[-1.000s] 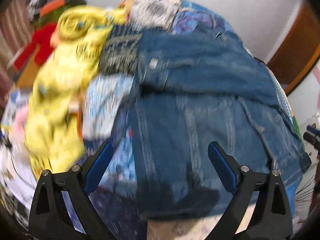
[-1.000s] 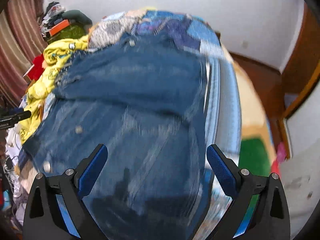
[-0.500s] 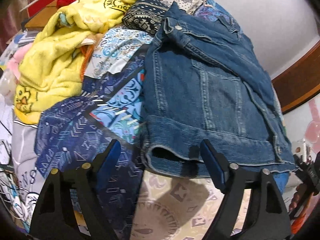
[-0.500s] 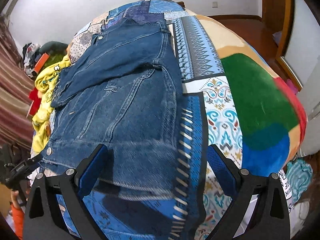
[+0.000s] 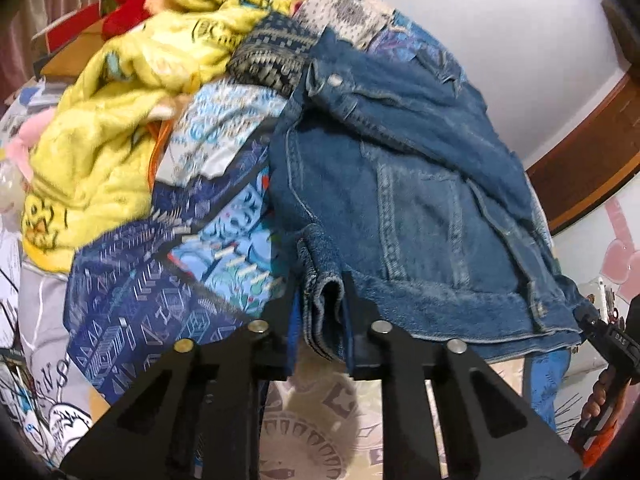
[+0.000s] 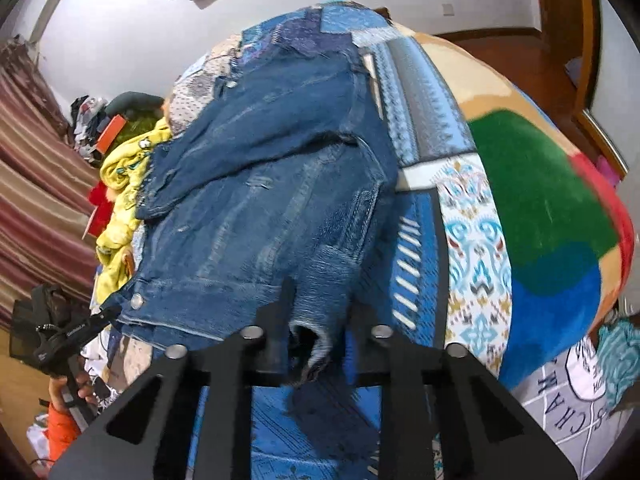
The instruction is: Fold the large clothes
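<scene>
Through my left wrist camera, my left gripper (image 5: 322, 308) is pinching the near hem corner of the denim jacket (image 5: 400, 184), which is lying ahead on the patchwork bedspread (image 5: 160, 292). A yellow blanket (image 5: 108, 132) is crowding the far left.

Through my right wrist camera, my right gripper (image 6: 316, 320) is clamping the other hem corner (image 6: 320, 292) — next, I judge, I should be lifting both corners together and carrying them forward toward the collar. The bedspread to my right is lying open.

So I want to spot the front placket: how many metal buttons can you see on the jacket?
2 in the left wrist view on the denim jacket: one by the collar, one at the hem's right corner. Others may be hidden in folds.
</scene>
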A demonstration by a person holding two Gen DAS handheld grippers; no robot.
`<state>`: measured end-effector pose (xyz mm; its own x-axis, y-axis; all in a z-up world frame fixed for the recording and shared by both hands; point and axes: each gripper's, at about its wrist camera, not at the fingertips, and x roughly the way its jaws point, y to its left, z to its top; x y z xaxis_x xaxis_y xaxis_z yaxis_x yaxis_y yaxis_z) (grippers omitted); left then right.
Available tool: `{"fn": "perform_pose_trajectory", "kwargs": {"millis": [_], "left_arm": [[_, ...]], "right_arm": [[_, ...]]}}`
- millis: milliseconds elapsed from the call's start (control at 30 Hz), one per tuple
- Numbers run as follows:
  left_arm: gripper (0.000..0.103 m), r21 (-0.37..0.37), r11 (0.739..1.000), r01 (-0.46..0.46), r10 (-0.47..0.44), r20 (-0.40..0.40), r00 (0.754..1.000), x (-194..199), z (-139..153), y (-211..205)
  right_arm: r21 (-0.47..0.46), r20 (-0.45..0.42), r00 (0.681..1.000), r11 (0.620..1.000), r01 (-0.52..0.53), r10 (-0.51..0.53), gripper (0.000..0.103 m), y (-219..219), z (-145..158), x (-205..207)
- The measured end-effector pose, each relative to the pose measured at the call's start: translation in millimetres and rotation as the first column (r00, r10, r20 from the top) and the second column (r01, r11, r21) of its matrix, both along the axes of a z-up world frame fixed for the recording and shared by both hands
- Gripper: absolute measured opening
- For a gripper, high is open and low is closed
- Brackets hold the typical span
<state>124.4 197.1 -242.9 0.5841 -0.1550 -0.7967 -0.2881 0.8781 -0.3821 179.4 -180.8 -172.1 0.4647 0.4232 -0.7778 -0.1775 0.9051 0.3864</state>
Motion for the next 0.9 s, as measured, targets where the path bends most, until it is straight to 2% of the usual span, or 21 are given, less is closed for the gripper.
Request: {"fn": "perform_pose_trajectory", "kwargs": {"millis": [267, 433, 533, 667, 767, 900], "left_arm": [[0.009, 0.022, 1.000, 0.013, -0.016, 0.129, 0.992, 27.5, 43.3, 4.8], [0.009, 0.078, 0.996, 0.031, -0.049, 0.227, 0.973, 56.1, 81.9, 9.1], [0.009, 0.116, 0.993, 0.032, -0.063, 0.282, 0.957, 84.7, 108.0, 12.0], [0.008, 0.156, 0.988, 0.017, -0.066, 0.317, 0.946, 125.7, 132.3, 14.5], [0.008, 0.151, 0.988, -0.018, -0.034, 0.336, 0.941, 164.0, 144.3, 24.6], [0.000, 0.159, 0.984, -0.075, 0.012, 0.367, 0.930, 217.5, 152.3, 43.1]], "right_arm": [[0.056, 0.098, 0.993, 0.996, -0.065, 0.060, 0.011, 12.3, 31.0, 28.6], [0.022, 0.158, 0.982, 0.994, -0.105, 0.100, 0.011, 29.4, 52.2, 58.9], [-0.018, 0.220, 0.970, 0.994, -0.105, 0.106, 0.011, 39.1, 68.7, 83.3], [-0.055, 0.276, 0.955, 0.994, -0.098, 0.109, 0.011, 48.9, 86.6, 124.6], [-0.005, 0.279, 0.957, 0.996, -0.086, 0.084, 0.011, 46.8, 96.8, 165.5], [-0.034, 0.297, 0.954, 0.999, -0.040, 0.048, 0.010, 54.9, 99.7, 216.4]]}}
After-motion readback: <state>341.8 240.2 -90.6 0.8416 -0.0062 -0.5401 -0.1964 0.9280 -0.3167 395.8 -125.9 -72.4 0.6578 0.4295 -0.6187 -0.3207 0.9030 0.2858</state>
